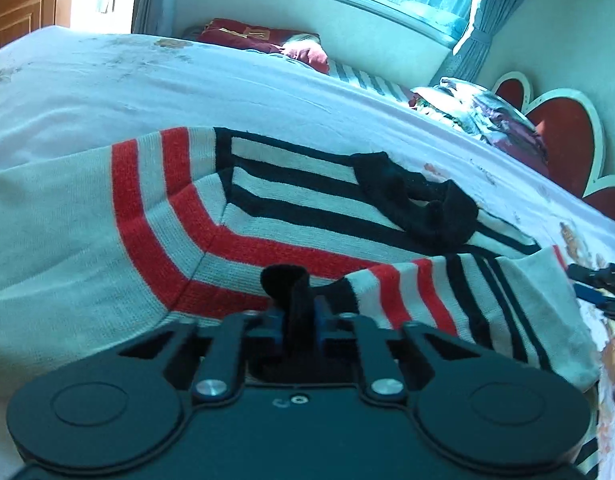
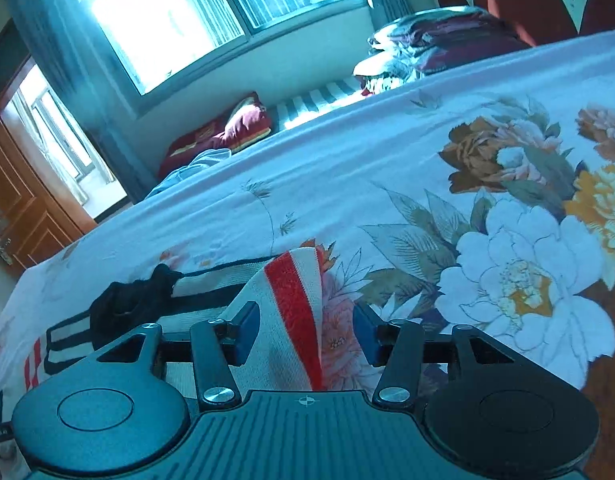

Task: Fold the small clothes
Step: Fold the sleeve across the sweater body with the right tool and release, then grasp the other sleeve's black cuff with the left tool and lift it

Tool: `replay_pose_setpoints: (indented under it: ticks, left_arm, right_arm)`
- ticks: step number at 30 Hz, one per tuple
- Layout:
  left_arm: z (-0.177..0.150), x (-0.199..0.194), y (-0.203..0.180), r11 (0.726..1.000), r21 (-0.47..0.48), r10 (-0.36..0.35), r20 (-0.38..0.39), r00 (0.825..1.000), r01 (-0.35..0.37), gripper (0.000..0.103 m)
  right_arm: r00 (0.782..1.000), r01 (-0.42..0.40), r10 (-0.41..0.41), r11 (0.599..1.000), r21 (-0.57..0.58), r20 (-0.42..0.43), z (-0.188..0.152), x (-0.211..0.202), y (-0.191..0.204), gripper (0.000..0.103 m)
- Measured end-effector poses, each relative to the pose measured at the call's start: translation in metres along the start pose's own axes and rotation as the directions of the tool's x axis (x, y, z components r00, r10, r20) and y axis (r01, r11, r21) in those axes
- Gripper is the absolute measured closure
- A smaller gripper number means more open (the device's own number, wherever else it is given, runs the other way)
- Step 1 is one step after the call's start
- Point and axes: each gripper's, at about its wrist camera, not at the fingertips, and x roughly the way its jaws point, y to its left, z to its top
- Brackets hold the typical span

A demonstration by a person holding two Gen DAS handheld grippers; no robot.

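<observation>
black cuff (image 1: 285, 280) clamped in left gripper (image 1: 301, 316), right gripper (image 2: 307, 332) apart astride striped sweater (image 2: 291, 312)

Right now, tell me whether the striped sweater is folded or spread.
Partly folded: the sweater's sleeve lies across its body, and the left gripper pinches a black cuff.

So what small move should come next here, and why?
Probably close the right gripper on the sweater sleeve: its jaws stand open with the striped sleeve between them, not pinched. The left gripper is already shut on the black cuff.
</observation>
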Motion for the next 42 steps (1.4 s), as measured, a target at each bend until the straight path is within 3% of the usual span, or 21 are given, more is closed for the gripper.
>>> replay_pose_setpoints:
  ticks: [1, 2, 3, 5, 6, 9, 10, 12, 13, 14, 17, 19, 21, 22, 25, 26, 28, 29, 31, 33, 42]
  left_arm:
    - [-0.001, -0.002, -0.001, 1.000, 0.006, 0.003, 0.019, 1.000, -0.003, 0.096]
    - [-0.004, -0.009, -0.003, 1.000, 0.009, 0.006, 0.069, 0.998, -0.007, 0.097]
    - [-0.007, -0.014, -0.001, 1.000, -0.002, 0.006, 0.106, 0.994, -0.006, 0.097]
    - [-0.015, -0.006, 0.003, 0.997, -0.007, 0.071, 0.074, 0.995, -0.071, 0.096]
    - [-0.019, -0.005, 0.005, 0.998, -0.024, 0.062, 0.088, 0.994, -0.061, 0.096]
    - [-0.015, -0.004, -0.004, 0.996, 0.029, 0.085, 0.083, 0.993, -0.088, 0.096]
    - [-0.014, -0.004, -0.003, 0.996, 0.027, 0.079, 0.075, 0.994, -0.081, 0.096]
    - [-0.009, -0.005, 0.001, 0.997, 0.020, 0.071, 0.058, 0.996, -0.072, 0.083]
    - [-0.007, -0.011, 0.003, 0.997, 0.002, 0.080, 0.063, 0.995, -0.081, 0.078]
    - [-0.005, -0.021, 0.004, 0.993, -0.010, 0.119, 0.106, 0.987, -0.118, 0.067]
    - [0.000, -0.039, -0.012, 0.992, 0.030, 0.112, 0.196, 0.974, -0.120, 0.064]
    - [0.008, -0.028, -0.044, 0.992, 0.109, 0.043, 0.168, 0.985, -0.062, 0.060]
    - [0.010, -0.005, -0.079, 0.984, 0.180, -0.017, 0.109, 0.994, -0.003, 0.042]
    - [0.011, 0.008, -0.093, 0.976, 0.214, -0.044, 0.075, 0.996, 0.027, 0.040]
    - [0.010, 0.044, -0.115, 0.960, 0.275, -0.055, -0.015, 0.998, 0.057, 0.046]
    - [0.011, 0.050, -0.114, 0.958, 0.282, -0.038, -0.026, 0.999, 0.043, 0.055]
    - [0.010, 0.050, -0.103, 0.953, 0.301, -0.017, -0.020, 1.000, 0.022, 0.069]
    - [0.008, 0.047, -0.095, 0.948, 0.318, 0.010, -0.021, 1.000, -0.003, 0.073]
    - [0.003, 0.043, -0.088, 0.937, 0.351, 0.013, -0.024, 1.000, -0.003, 0.072]
    - [0.002, 0.042, -0.088, 0.928, 0.373, 0.015, -0.024, 1.000, -0.005, 0.072]
    - [0.005, 0.032, -0.091, 0.928, 0.373, 0.014, -0.016, 1.000, -0.007, 0.073]
  right_arm:
    - [0.999, -0.034, 0.034, 0.999, 0.016, -0.011, 0.003, 0.004, -0.003, 0.069]
    - [0.998, -0.065, 0.065, 0.998, 0.007, -0.006, 0.005, 0.004, -0.003, 0.096]
    - [0.999, -0.040, 0.040, 0.998, -0.043, 0.004, 0.007, 0.001, 0.003, 0.097]
    - [0.999, 0.035, -0.036, 0.991, -0.129, -0.004, 0.003, 0.007, 0.008, 0.097]
    - [0.997, 0.061, -0.066, 0.988, -0.144, -0.031, -0.002, 0.015, 0.005, 0.097]
    - [0.997, 0.070, -0.075, 0.987, -0.146, -0.032, -0.004, 0.016, 0.001, 0.094]
    - [0.996, 0.072, -0.078, 0.986, -0.152, -0.032, -0.004, 0.017, 0.002, 0.091]
    - [0.994, 0.110, -0.111, 0.981, -0.161, -0.002, -0.003, 0.012, 0.005, 0.072]
    - [0.993, 0.116, -0.112, 0.980, -0.163, 0.037, -0.003, 0.004, 0.007, 0.070]
    - [0.993, 0.103, -0.094, 0.982, -0.161, 0.065, -0.001, -0.004, 0.008, 0.070]
    - [0.998, 0.023, -0.010, 0.979, -0.203, 0.067, 0.001, -0.014, 0.024, 0.077]
    - [0.999, -0.043, 0.048, 0.961, -0.272, 0.012, -0.004, -0.004, 0.048, 0.078]
    - [0.996, -0.088, 0.077, 0.934, -0.345, -0.046, -0.014, 0.012, 0.073, 0.078]
    - [0.994, -0.097, 0.073, 0.916, -0.390, -0.075, -0.022, 0.021, 0.085, 0.078]
    - [0.991, -0.106, 0.054, 0.866, -0.489, -0.120, -0.035, 0.036, 0.102, 0.079]
    - [0.994, -0.074, 0.025, 0.859, -0.506, -0.102, -0.035, 0.038, 0.099, 0.082]
    - [0.997, 0.034, -0.063, 0.881, -0.472, -0.046, -0.024, 0.040, 0.078, 0.103]
    - [0.994, 0.082, -0.104, 0.900, -0.428, -0.028, -0.014, 0.042, 0.061, 0.103]
    - [0.987, 0.139, -0.157, 0.924, -0.357, -0.021, 0.003, 0.048, 0.032, 0.103]
    - [0.991, 0.112, -0.130, 0.945, -0.307, -0.037, 0.011, 0.053, 0.021, 0.103]
    - [0.982, 0.154, -0.181, 0.927, -0.341, -0.046, 0.013, 0.046, 0.030, 0.103]
